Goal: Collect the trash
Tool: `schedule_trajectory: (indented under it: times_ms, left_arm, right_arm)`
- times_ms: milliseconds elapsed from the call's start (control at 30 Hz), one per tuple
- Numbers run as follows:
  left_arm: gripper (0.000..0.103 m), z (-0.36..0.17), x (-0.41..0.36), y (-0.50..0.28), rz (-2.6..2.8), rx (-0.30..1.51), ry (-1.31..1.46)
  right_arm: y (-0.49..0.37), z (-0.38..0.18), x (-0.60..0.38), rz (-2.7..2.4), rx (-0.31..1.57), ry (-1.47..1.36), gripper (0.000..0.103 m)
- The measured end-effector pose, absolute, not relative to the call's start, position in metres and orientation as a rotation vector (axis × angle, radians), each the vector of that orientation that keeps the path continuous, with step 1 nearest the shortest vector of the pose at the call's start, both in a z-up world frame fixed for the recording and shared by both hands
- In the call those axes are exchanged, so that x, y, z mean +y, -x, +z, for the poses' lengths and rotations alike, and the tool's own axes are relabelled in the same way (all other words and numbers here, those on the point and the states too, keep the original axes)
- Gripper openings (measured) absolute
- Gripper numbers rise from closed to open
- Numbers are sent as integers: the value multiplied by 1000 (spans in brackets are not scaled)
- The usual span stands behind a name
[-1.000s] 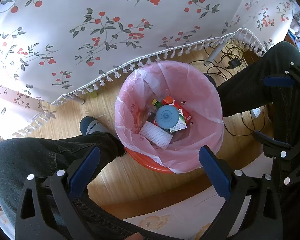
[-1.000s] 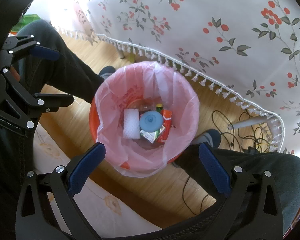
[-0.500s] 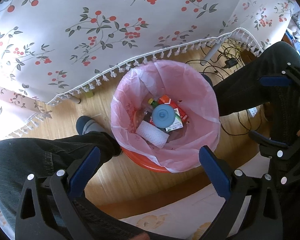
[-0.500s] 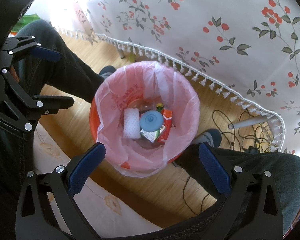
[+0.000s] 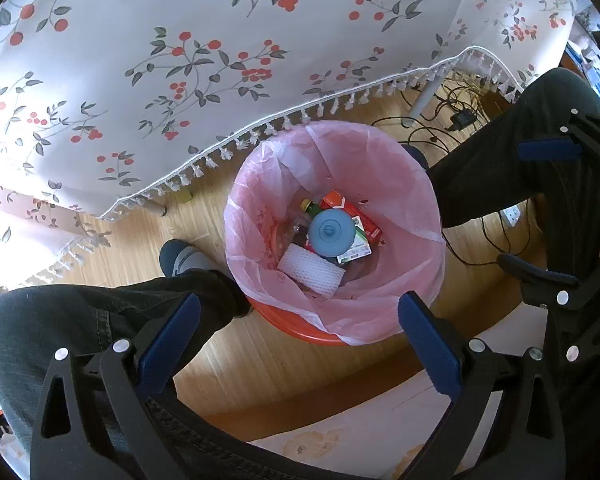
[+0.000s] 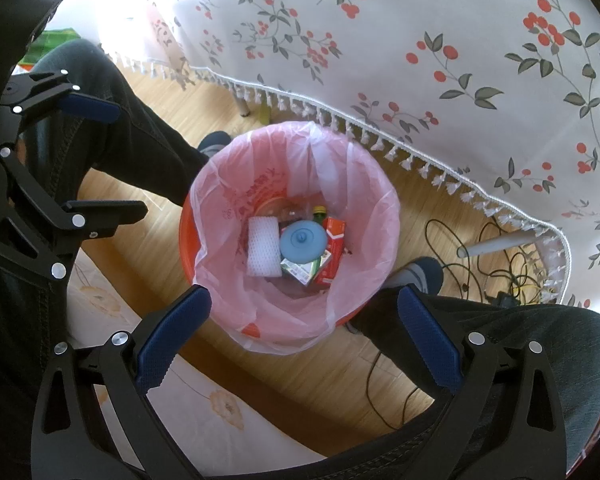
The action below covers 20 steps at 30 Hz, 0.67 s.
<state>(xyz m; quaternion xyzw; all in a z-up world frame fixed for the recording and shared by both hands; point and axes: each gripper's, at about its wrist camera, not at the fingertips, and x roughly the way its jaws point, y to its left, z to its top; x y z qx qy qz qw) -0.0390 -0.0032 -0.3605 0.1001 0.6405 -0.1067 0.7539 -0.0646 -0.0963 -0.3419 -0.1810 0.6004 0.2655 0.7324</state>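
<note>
Tablecloth [image 5: 220, 60], white with red berry print and tassel fringe, filled 9 to 2 o'clock of the left wrist view and 11 to 3 o'clock of the right wrist view. Wood floor [image 5: 284, 368] below it.

Person's legs in dark jeans [image 5: 80, 320] at 8 o'clock and 3 o'clock of the left view, either side of the bin; shoe [image 5: 180, 258] just left of the bin.

Trash bin [image 5: 300, 330], orange, lined with pink bag [image 5: 380, 184], sat dead centre in both views, on the floor near the fringe edge.

Left gripper [image 5: 298, 344] held above the bin, at 6 o'clock, jaws spread wide, nothing between them. Right gripper [image 6: 304, 340] likewise: at 6 o'clock of its own view, wide apart, empty. Each gripper also visible in the other's view: right one at 3 o'clock of the left view, left one at 9 o'clock of the right view, both spread.

Trash all lay at the bag bottom, touching in one cluster:
- white foam net sleeve [image 5: 312, 272], at 7 o'clock of the cluster in the left view
- red carton [image 5: 356, 212], at 1 o'clock
- round blue lid [image 5: 332, 232], on top, centre
- green-and-white carton [image 6: 300, 270], partly under the lid
- yellow-capped bottle [image 5: 306, 204], mostly hidden under the lid

Cables [image 6: 500, 276] and white table leg [image 6: 496, 244] on the floor at 3 o'clock of the right view.
</note>
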Motion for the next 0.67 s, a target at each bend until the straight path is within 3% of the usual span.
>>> schedule_trajectory:
  times_ms: [667]
  left_arm:
    - [98, -364, -2, 38, -231, 1423, -205]
  right_arm:
    - [64, -343, -98, 587, 1322, 399, 97]
